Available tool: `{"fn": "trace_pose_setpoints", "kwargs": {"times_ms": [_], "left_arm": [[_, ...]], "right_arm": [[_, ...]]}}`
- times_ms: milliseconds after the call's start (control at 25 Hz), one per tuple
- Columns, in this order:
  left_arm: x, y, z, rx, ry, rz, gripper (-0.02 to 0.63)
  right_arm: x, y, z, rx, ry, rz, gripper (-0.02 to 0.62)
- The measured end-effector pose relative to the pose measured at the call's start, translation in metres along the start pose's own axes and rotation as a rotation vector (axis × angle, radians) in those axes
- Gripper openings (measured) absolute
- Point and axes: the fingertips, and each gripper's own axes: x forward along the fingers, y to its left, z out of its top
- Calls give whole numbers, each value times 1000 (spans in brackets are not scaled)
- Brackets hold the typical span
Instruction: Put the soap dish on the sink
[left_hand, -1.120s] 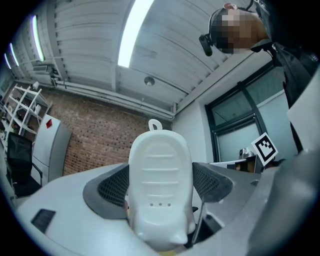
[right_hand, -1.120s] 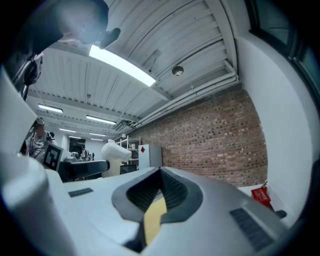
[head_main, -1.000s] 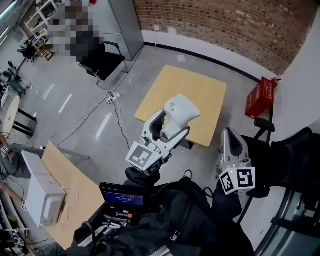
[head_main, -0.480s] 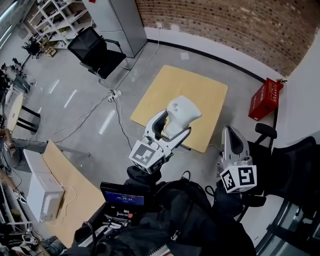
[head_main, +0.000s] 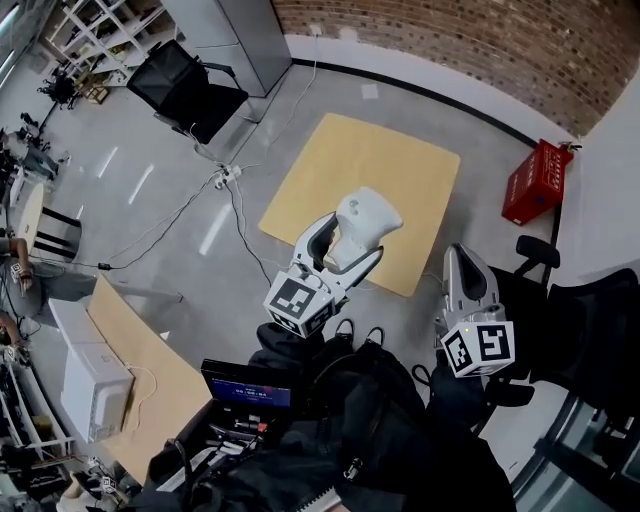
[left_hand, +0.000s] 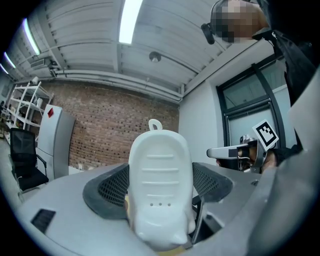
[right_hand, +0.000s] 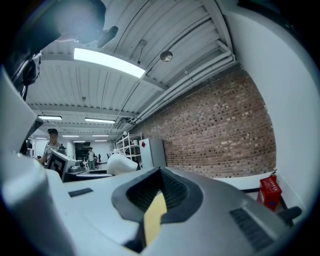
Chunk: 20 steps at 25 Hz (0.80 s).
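The left gripper (head_main: 342, 252) is clamped on the soap dish (left_hand: 161, 185). In the left gripper view the white dish stands upright between the two black mesh-faced fingers (left_hand: 107, 192), one pressed to each long side. Its lower part sits deep between them. Its rounded top, with a small loop, rises well above the fingertips. The face towards the camera has raised ribs and three small holes low down.

In the head view the dish sticks out past the end of the left gripper, tilted, and is held in the air. From there it shows over the near edge of the tan desk (head_main: 375, 165), closer to the near left corner, though it rests on nothing but the fingers.

The right gripper (right_hand: 159, 200) is just beside the left one, off the desk's near right corner. Its fingers (right_hand: 182, 196) are closed together with nothing between them; only a pale yellow strip shows where they meet.

A red box (head_main: 535, 182) stands on the floor beyond the desk's right edge, by the brick wall (head_main: 470, 45). A black chair (head_main: 185, 85) stands well apart from the desk's far left corner.
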Motion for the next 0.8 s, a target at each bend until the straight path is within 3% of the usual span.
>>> {"fn": "trace_pose_setpoints", "kwargs": {"times_ms": [360, 800], "left_arm": [[11, 35, -66, -1, 171, 16, 391], [30, 78, -194, -63, 423, 31, 391]], "right_arm": [[17, 4, -24, 14, 71, -35, 5], [39, -4, -55, 22, 162, -86, 5]]}}
